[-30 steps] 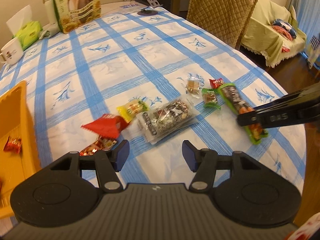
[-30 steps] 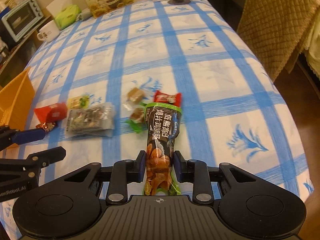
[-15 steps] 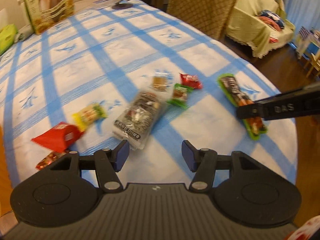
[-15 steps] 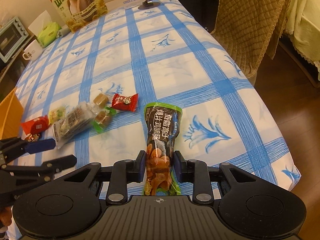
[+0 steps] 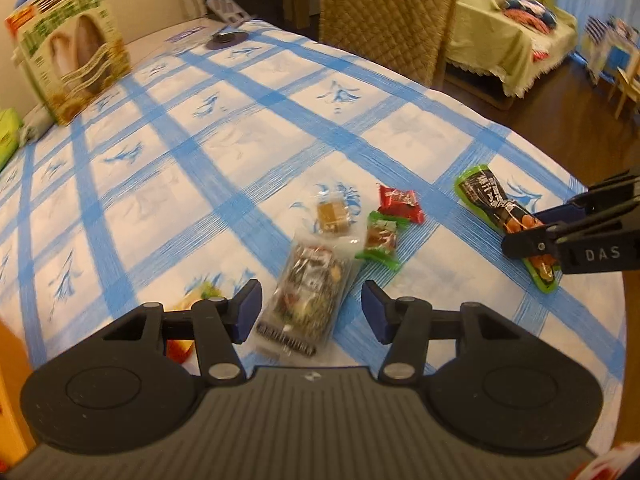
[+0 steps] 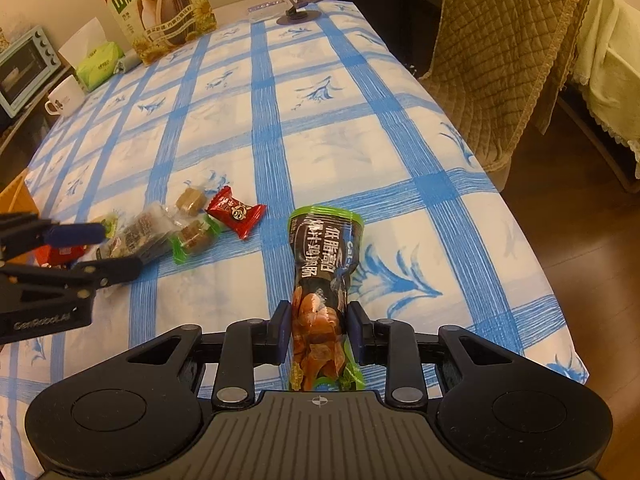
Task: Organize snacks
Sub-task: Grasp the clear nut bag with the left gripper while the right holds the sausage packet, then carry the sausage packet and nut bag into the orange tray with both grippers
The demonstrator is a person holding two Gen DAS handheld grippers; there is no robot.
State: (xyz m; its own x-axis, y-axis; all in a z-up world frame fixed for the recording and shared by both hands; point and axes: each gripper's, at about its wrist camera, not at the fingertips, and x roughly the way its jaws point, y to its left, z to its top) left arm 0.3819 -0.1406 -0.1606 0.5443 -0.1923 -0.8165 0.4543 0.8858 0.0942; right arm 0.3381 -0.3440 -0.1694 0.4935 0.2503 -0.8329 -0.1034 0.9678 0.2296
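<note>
My left gripper (image 5: pixel 310 312) hangs open low over the table, its fingers on either side of a clear packet of mixed nuts (image 5: pixel 312 300) without pressing it. My right gripper (image 6: pixel 320 328) is shut on the lower end of a long dark snack pouch with green edges (image 6: pixel 324 248), which lies on the checked tablecloth (image 6: pixel 360 152). Between the two lie a red candy (image 6: pixel 236 212), a green-wrapped candy (image 6: pixel 194 236) and a clear-wrapped brown candy (image 6: pixel 190 202). A yellow-green snack (image 5: pixel 204 294) and a red packet (image 5: pixel 178 348) sit behind my left finger.
An orange bin (image 6: pixel 16 196) stands at the left edge. At the far end are a sunflower-seed box (image 6: pixel 160 16), a phone stand (image 6: pixel 298 0), a mug (image 6: pixel 64 96) and a green tissue pack (image 6: pixel 98 66). A quilt-covered chair (image 6: pixel 500 40) is beside the table's right edge.
My left gripper has swung right, away from the orange bin, and now straddles the clear nut packet. My right gripper keeps its hold on the pouch and has shifted slightly.
</note>
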